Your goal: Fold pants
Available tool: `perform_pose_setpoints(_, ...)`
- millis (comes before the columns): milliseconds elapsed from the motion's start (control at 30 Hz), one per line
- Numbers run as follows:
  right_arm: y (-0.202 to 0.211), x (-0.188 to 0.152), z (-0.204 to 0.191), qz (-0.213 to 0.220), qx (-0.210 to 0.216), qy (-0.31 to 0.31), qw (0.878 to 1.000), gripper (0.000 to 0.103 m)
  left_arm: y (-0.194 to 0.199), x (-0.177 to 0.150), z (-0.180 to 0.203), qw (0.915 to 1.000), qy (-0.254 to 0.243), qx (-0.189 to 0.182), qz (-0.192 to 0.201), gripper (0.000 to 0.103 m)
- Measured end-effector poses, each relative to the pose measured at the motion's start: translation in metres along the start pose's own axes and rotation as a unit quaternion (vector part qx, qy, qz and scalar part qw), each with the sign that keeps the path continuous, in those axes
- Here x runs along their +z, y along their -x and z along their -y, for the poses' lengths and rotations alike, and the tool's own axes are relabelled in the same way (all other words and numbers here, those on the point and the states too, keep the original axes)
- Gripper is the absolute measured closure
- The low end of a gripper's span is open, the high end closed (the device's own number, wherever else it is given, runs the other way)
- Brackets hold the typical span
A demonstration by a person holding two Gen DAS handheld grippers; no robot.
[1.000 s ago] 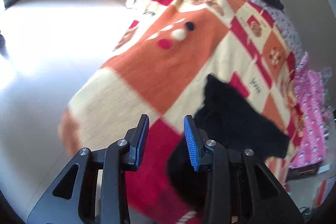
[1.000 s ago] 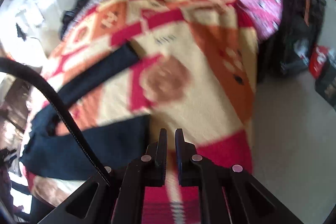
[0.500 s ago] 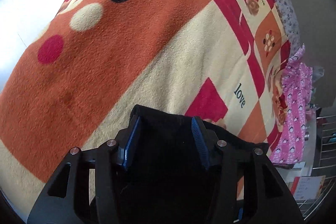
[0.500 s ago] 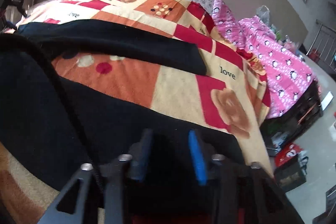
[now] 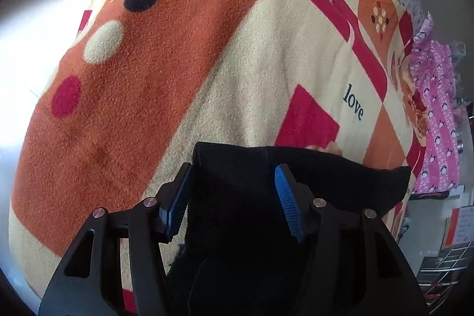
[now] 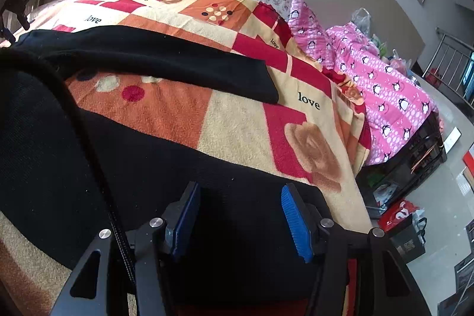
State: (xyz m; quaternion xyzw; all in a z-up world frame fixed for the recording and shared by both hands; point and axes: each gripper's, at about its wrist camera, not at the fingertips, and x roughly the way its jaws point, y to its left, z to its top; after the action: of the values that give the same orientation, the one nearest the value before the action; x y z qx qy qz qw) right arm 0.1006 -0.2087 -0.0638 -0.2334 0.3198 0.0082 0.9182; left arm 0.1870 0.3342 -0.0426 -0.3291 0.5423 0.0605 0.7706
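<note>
- Left gripper (image 5: 232, 199): black angular finger arms, ribbed blue pads (image 5: 286, 202), silver screws.
- Right gripper (image 6: 240, 219): same black arms, blue pads (image 6: 296, 222), silver screws; a black cable (image 6: 89, 144) alongside.

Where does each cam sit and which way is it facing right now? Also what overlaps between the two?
Left wrist: on the left gripper, looking steeply down past its blue pads; jaws have just been opening, straddling a hem of the black pants on the patchwork blanket.
Right wrist: on the right gripper, looking more shallowly across the bed toward the pink penguin quilt and wall; jaws have just been opening over the other pant leg; a black cable crosses its left side.
Shared: pants, blanket, quilt. No hand shows.
</note>
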Motion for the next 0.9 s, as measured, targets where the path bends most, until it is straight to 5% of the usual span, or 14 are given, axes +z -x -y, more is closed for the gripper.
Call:
perform_pose_setpoints(133, 0.000, 0.000, 0.001, 0.000, 0.001, -0.001, 1.000, 0.049, -0.005, 0.010, 0.005, 1.0000, 0.005, -0.002, 0.003, 0.047)
perform_pose_setpoints(300, 0.000, -0.001, 0.000, 0.000, -0.005, 0.003, 1.000, 0.049, -0.013, 0.014, 0.023, 0.9980, -0.046, 0.043, 0.006, 0.049)
perform_pose_setpoints(400, 0.000, 0.000, -0.001, 0.000, -0.003, 0.002, 1.000, 0.049, -0.016, 0.001, 0.032, 0.9938, -0.086, 0.068, 0.019, 0.083)
perform_pose_setpoints(533, -0.001, 0.012, 0.019, -0.012, 0.047, -0.035, 0.998, 0.049, -0.012, -0.018, 0.047, 0.9871, -0.126, 0.087, 0.048, 0.091)
perform_pose_setpoints(633, -0.006, 0.056, 0.072, 0.005, 0.099, -0.107, 0.989, 0.046, -0.004, -0.032, 0.055, 0.9799, -0.151, 0.098, 0.085, 0.092)
perform_pose_setpoints(667, -0.014, 0.071, 0.086, 0.001, 0.116, -0.120, 0.986, 0.037, 0.000, -0.037, 0.057, 0.9779, -0.156, 0.098, 0.099, 0.092)
perform_pose_setpoints(733, -0.048, 0.108, 0.114, -0.031, 0.154, -0.148, 0.976, 0.028, 0.006, -0.039, 0.058, 0.9761, -0.160, 0.094, 0.113, 0.092)
perform_pose_setpoints(900, -0.147, 0.183, 0.142, -0.063, 0.208, -0.165, 0.962, 0.028, 0.015, -0.042, 0.053, 0.9787, -0.148, 0.076, 0.120, 0.092)
